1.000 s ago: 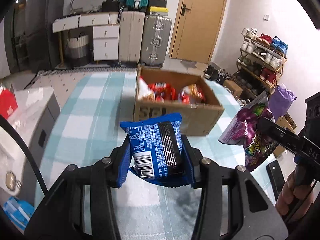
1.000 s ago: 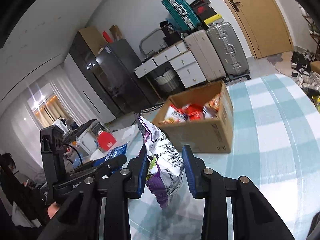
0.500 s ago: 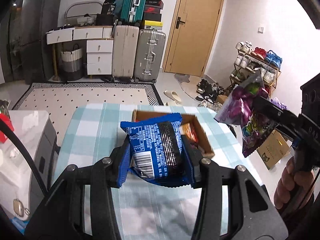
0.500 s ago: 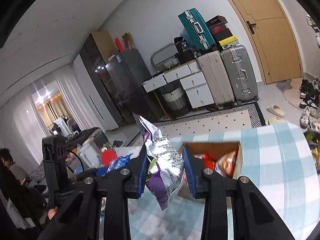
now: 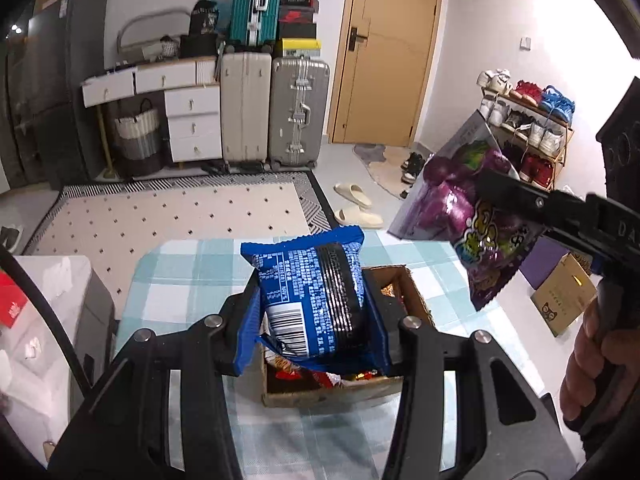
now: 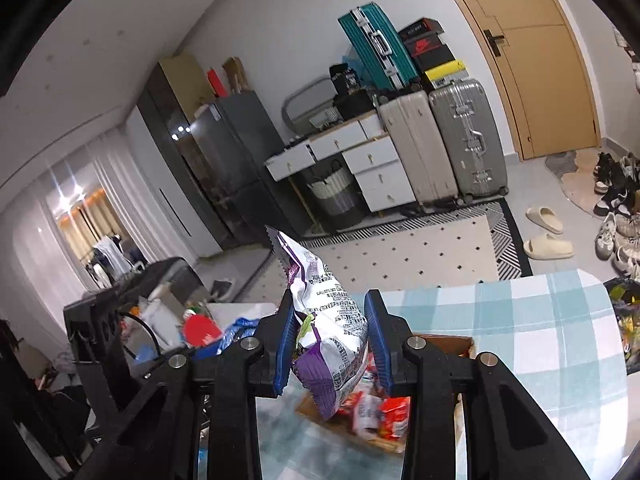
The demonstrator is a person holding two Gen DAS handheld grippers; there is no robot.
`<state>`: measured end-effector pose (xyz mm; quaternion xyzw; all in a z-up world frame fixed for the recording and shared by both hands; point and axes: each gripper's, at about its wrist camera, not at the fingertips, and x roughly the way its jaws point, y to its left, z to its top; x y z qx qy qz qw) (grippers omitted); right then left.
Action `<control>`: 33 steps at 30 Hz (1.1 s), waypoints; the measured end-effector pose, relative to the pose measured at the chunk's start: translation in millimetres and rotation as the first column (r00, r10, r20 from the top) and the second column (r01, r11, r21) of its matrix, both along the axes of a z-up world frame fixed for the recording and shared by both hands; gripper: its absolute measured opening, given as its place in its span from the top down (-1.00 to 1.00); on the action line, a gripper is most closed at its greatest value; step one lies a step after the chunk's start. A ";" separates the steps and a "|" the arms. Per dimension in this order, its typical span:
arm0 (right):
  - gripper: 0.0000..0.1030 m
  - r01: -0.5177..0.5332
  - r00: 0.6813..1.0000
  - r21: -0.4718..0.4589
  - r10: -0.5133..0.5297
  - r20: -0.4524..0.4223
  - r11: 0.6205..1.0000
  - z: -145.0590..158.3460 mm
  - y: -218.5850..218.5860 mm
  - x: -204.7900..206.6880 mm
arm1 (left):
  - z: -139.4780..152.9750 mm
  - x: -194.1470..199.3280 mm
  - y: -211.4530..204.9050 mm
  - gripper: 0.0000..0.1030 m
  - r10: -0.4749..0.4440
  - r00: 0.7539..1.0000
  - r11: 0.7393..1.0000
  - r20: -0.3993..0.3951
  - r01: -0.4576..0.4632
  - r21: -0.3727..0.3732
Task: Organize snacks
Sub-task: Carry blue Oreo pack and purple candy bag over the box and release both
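My left gripper (image 5: 314, 326) is shut on a blue snack packet (image 5: 314, 300) and holds it over the open cardboard box (image 5: 332, 394), which has several red and orange snack packs inside. My right gripper (image 6: 330, 342) is shut on a purple and white snack bag (image 6: 328, 328) above the same box (image 6: 444, 340). In the left wrist view the purple bag (image 5: 460, 200) hangs to the right of the box, held by the right gripper (image 5: 532, 204).
The box stands on a table with a teal checked cloth (image 5: 192, 280). A white unit (image 5: 48, 320) stands left of the table. Beyond the table are a rug, suitcases (image 5: 272, 108), drawers, a door and a shoe rack (image 5: 528, 128).
Both grippers have risen and moved forward over the box with their packets. The box now lies beneath them instead of ahead.
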<state>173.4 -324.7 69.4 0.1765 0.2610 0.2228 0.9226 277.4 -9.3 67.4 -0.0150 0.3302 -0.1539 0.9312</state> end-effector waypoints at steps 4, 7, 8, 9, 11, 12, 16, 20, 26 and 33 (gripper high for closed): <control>0.35 0.004 1.000 -0.028 -0.004 -0.030 1.000 -15.3 -1.7 20.2 | -18.4 31.8 -9.8 0.18 -0.015 0.997 1.000 -0.070 0.013 -0.020; 0.35 0.009 0.998 -0.036 -0.011 -0.065 0.999 -30.4 -4.6 36.4 | -32.9 50.7 -16.8 0.18 -0.015 0.994 1.000 -0.112 0.012 -0.026; 0.35 0.006 0.997 -0.041 -0.009 -0.073 0.999 -36.1 -4.7 40.9 | -38.0 54.9 -18.4 0.18 -0.014 0.992 0.999 -0.122 0.010 -0.031; 0.35 0.006 0.997 -0.051 -0.011 -0.080 0.999 -40.2 -4.4 44.6 | -44.6 64.4 -18.8 0.18 -0.015 0.991 0.999 -0.130 0.011 -0.033; 0.35 0.002 0.996 -0.065 -0.008 -0.085 0.998 -48.2 -3.7 49.1 | -53.6 72.8 -24.3 0.18 -0.020 0.989 0.999 -0.145 0.016 -0.028; 0.35 -0.002 0.996 -0.074 -0.005 -0.090 0.997 -51.4 -3.0 51.3 | -59.0 75.6 -24.9 0.18 -0.020 0.989 0.999 -0.148 0.016 -0.029; 0.35 -0.005 0.995 -0.088 -0.004 -0.102 0.996 -64.8 -3.0 58.4 | -79.5 86.5 -31.1 0.18 -0.018 0.985 1.000 -0.174 0.017 -0.007; 0.35 -0.006 0.992 -0.098 -0.006 -0.123 0.995 -77.4 -6.1 64.5 | -96.8 96.8 -33.7 0.18 -0.015 0.980 1.000 -0.200 0.015 0.003; 0.35 -0.011 0.989 -0.106 -0.005 -0.150 0.994 -93.5 -8.2 72.0 | -119.7 104.4 -37.5 0.18 -0.023 0.970 1.000 -0.244 0.026 0.009; 0.35 -0.019 0.988 -0.124 0.000 -0.155 0.992 -101.5 -4.0 75.6 | -124.1 109.1 -37.9 0.17 -0.016 0.968 1.000 -0.251 0.020 0.014</control>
